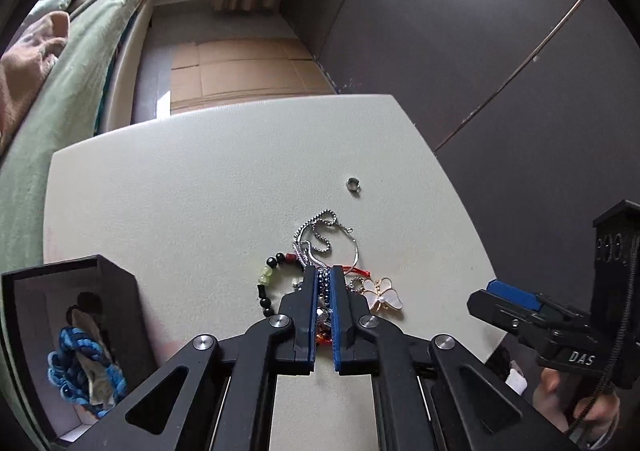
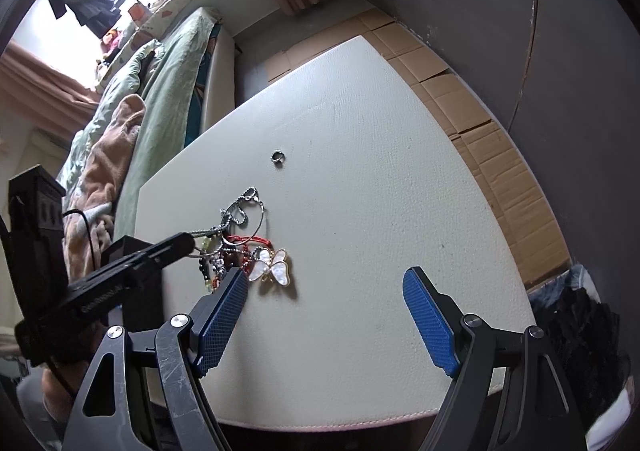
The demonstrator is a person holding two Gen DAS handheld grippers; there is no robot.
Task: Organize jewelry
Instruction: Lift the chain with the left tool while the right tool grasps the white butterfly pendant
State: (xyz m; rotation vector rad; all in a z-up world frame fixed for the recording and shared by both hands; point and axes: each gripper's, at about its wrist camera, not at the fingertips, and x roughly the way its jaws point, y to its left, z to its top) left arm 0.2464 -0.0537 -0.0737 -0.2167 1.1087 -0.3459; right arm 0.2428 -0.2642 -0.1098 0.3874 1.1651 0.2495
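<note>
A tangled pile of jewelry (image 1: 316, 247) lies on the white table (image 1: 200, 191): a silver chain (image 1: 320, 229), a bracelet of black, green and red beads (image 1: 266, 279), a red cord and a white butterfly pendant (image 1: 382, 293). My left gripper (image 1: 324, 271) is down in the pile, shut on a dark blue beaded strand (image 1: 323, 291) that shows between its pads. A small silver ring (image 1: 353, 185) lies apart, farther back. My right gripper (image 2: 326, 275) stands open over bare table, just right of the butterfly pendant (image 2: 274, 267), with nothing between its fingers.
An open black jewelry box (image 1: 72, 331) at the table's left front holds a blue braided piece (image 1: 80, 367). A bed with green covers (image 1: 72, 71) runs along the left. Cardboard (image 2: 492, 155) covers the floor beyond the table's far and right edges.
</note>
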